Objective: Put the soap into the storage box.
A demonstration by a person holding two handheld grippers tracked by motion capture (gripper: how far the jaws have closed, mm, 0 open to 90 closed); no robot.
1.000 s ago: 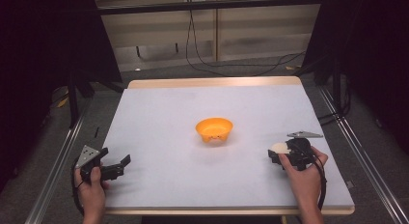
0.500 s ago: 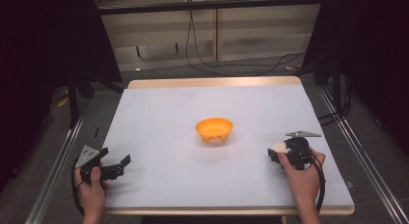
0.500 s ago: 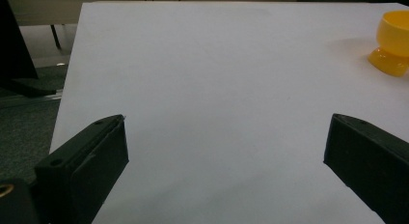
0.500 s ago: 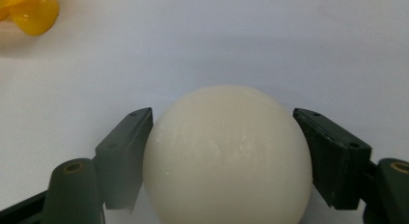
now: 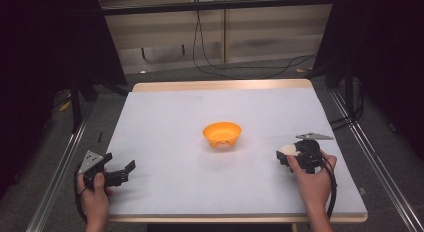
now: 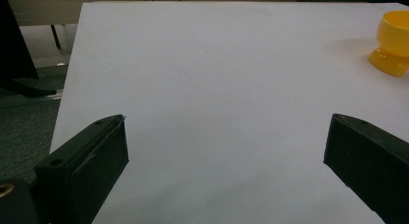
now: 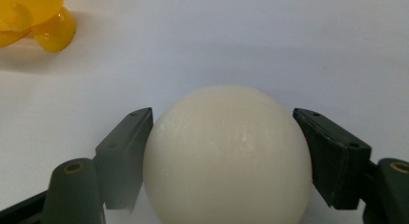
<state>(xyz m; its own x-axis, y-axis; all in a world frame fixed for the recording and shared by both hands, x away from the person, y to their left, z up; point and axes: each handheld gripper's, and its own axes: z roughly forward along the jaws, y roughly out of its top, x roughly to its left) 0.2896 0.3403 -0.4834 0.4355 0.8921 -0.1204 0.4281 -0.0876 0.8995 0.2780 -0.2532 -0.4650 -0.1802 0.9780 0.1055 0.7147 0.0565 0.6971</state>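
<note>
An orange footed bowl stands upright near the middle of the white table; it also shows at the upper right of the left gripper view as the bowl and at the upper left of the right gripper view as the bowl. A cream-white ball sits between the jaws of my right gripper, which is shut on it at the table's right side, seen from above as the ball in the right gripper. My left gripper rests open at the front left, nothing between its jaws.
Black cables hang behind the table's far edge. Metal rails run along both sides of the table on the floor. A dark stand leg is off the left side.
The right hand has shifted slightly with the ball in its gripper; the left gripper and the bowl have stayed where they were.
</note>
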